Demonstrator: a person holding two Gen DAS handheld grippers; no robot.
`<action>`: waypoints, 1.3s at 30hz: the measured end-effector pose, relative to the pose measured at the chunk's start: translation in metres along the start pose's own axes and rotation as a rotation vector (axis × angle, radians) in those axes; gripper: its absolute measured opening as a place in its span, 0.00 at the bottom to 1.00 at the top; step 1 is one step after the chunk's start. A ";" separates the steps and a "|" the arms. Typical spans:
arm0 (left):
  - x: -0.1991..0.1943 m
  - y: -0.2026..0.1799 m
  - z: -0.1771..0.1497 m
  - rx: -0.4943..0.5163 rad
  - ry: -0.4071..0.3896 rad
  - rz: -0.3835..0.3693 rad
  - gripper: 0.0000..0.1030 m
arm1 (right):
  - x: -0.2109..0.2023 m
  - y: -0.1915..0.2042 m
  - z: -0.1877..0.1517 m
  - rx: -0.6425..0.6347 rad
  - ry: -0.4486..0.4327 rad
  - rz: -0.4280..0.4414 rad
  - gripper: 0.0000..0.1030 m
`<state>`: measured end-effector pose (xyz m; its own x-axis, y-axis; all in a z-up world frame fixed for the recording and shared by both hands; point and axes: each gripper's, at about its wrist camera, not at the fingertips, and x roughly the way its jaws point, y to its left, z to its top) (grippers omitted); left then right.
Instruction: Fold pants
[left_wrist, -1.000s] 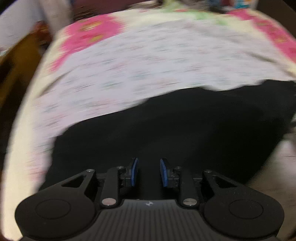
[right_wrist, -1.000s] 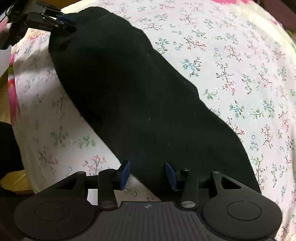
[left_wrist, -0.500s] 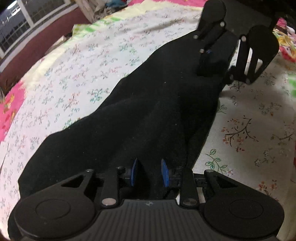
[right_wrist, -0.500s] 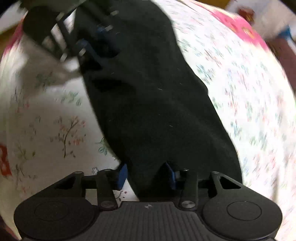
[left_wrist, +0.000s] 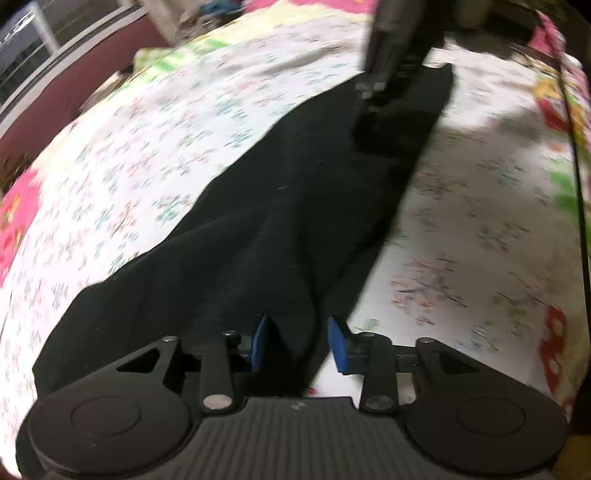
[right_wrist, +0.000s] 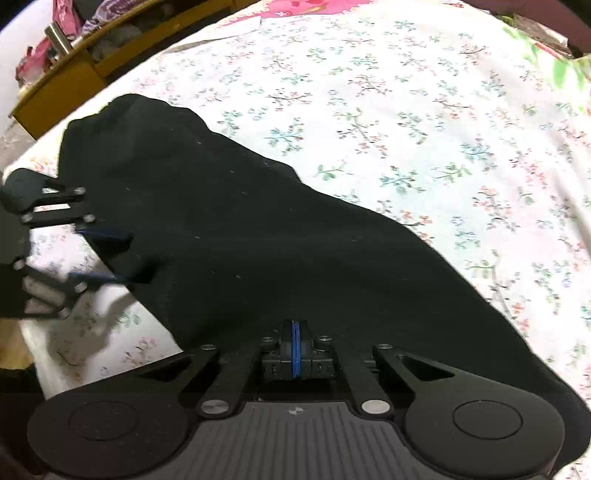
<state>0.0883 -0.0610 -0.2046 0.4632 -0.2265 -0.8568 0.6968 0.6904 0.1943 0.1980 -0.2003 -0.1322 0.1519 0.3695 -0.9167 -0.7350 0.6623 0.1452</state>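
The right claw (right_wrist: 295, 341) is fully closed, its blue pads pressed together over one end of the black pants (right_wrist: 258, 240), though whether cloth is pinched between them cannot be told. The left claw (left_wrist: 300, 341) is at the other end of the pants, its jaws opening with a fold of the fabric between the pads. The pants lie stretched long across the flowered bedsheet (right_wrist: 424, 122), which spreads out on every side of them.

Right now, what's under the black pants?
Under the black pants lies a white floral bedsheet, showing all around them. The part right beneath is covered, so anything else there can't be seen.
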 end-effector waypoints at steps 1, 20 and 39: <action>0.002 -0.003 -0.002 0.017 0.009 0.015 0.50 | -0.002 0.006 0.000 -0.039 -0.007 -0.021 0.00; 0.007 0.048 0.010 -0.269 0.005 -0.021 0.30 | 0.040 0.135 -0.032 -0.758 -0.139 -0.193 0.25; 0.020 -0.008 0.008 0.096 -0.004 0.144 0.56 | -0.015 0.091 0.005 -0.223 -0.060 0.041 0.00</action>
<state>0.0964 -0.0772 -0.2195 0.5641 -0.1334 -0.8149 0.6721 0.6474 0.3593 0.1320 -0.1421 -0.1029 0.1531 0.4358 -0.8869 -0.8680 0.4883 0.0901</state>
